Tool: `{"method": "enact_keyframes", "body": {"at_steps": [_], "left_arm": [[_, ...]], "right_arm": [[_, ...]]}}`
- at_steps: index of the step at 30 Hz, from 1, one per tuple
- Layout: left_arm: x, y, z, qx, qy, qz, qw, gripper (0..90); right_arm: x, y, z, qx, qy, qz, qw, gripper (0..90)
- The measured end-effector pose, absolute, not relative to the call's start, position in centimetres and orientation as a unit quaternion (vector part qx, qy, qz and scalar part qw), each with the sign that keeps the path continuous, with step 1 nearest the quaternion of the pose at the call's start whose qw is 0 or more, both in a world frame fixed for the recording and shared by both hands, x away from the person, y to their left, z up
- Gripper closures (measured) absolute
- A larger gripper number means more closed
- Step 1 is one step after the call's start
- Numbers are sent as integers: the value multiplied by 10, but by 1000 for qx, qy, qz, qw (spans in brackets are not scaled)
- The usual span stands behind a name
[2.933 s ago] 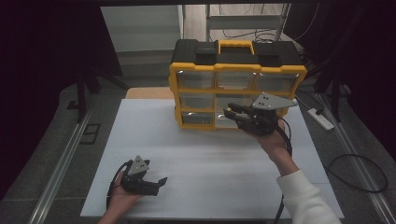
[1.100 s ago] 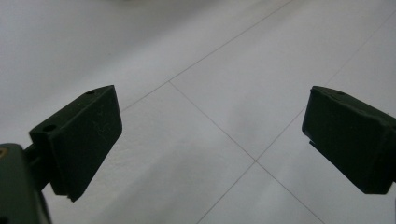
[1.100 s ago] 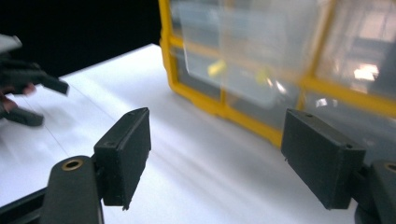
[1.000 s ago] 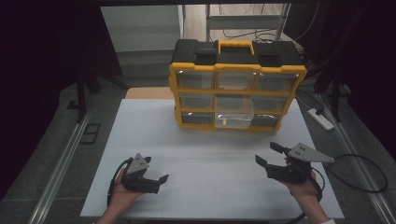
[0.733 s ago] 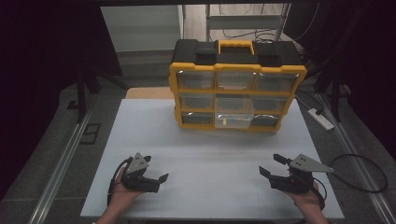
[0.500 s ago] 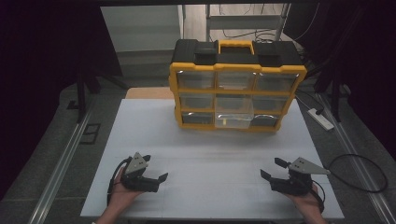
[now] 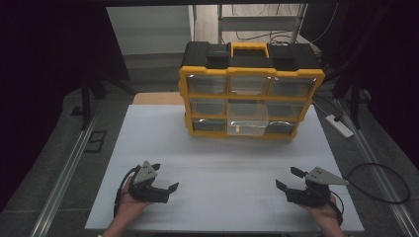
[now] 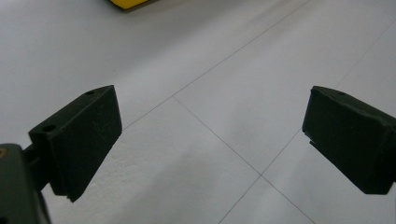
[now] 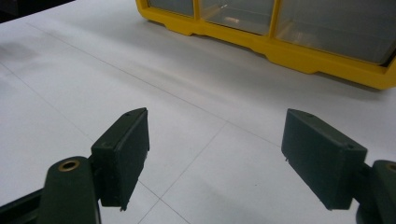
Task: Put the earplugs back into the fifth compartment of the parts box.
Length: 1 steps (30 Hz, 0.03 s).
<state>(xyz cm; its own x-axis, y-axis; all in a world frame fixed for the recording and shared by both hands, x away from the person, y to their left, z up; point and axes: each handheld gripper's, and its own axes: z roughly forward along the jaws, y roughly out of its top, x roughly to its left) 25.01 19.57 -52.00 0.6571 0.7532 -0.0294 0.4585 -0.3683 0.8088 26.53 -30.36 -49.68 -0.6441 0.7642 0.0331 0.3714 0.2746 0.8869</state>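
Note:
A yellow and black organiser [image 7: 251, 89] with clear drawers stands at the back middle of the white table [image 7: 222, 163]. Its bottom middle drawer [image 7: 247, 124] sticks out a little. My left gripper [image 7: 165, 178] rests open near the front left edge, held by a hand, with nothing between its jaws. My right gripper [image 7: 288, 178] sits open at the front right, also with nothing in it. In the left gripper view the left gripper [image 8: 210, 135] frames bare table. The right gripper [image 9: 215, 149] points toward the organiser's yellow base [image 9: 299, 58] in the right gripper view.
A white power strip [image 7: 339, 126] lies on the floor to the right of the table. A black cable [image 7: 383, 180] loops beside it. Metal rails [image 7: 64, 173] run along the left side. A yellow corner of the organiser [image 8: 126, 3] shows in the left gripper view.
My right gripper came away from the organiser's drawers to the front right of the table, then settled lower and nearer the person. The left gripper stayed put.

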Motion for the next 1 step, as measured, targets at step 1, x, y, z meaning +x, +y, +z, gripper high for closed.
{"method": "enact_keyframes", "body": {"at_steps": [1], "left_arm": [[250,196,-520,808,375,176,419,47]], "right_arm": [[265,-304,-497,368,770,478,206,241]]}}
